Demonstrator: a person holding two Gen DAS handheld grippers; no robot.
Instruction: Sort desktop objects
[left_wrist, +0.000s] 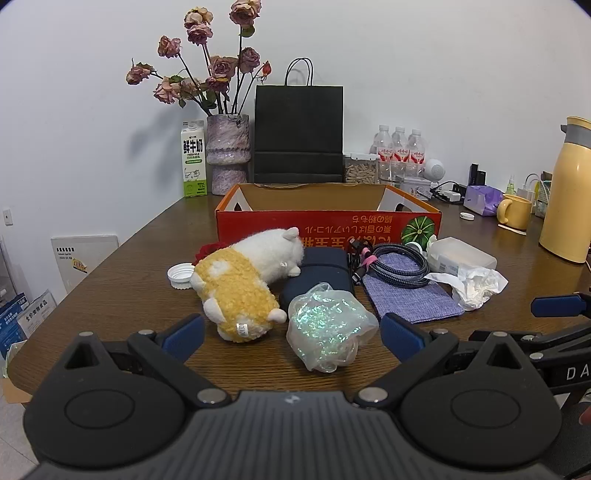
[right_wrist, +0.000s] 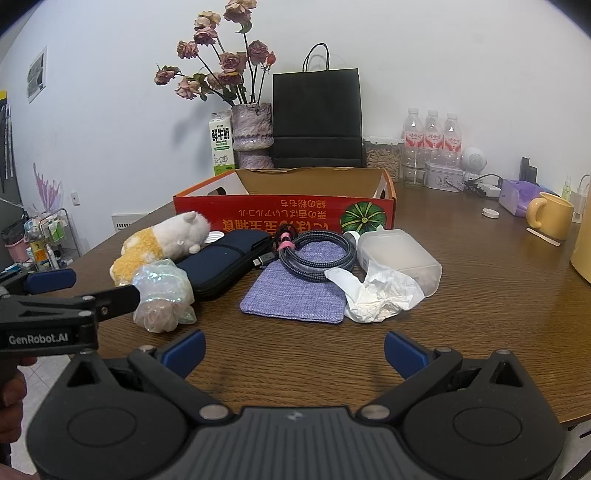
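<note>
Clutter: plush (left_wrist: 243, 280), pouch (right_wrist: 229, 260), cable (right_wrist: 317, 253), cloth (right_wrist: 295, 295), tissue (right_wrist: 380, 295) lie on table (right_wrist: 480, 295) before box (right_wrist: 288, 214)
Left gripper (left_wrist: 291, 332): jaws wide apart; empty; near wrapped ball (left_wrist: 328, 325)
Right gripper (right_wrist: 295, 350): jaws wide apart; empty; above bare table

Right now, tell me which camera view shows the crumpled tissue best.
The right wrist view: the crumpled tissue lies near the centre, whole and large, against the translucent plastic box and beside the purple pouch. The left wrist view shows the same tissue smaller, off to the right, though unobstructed.
</note>
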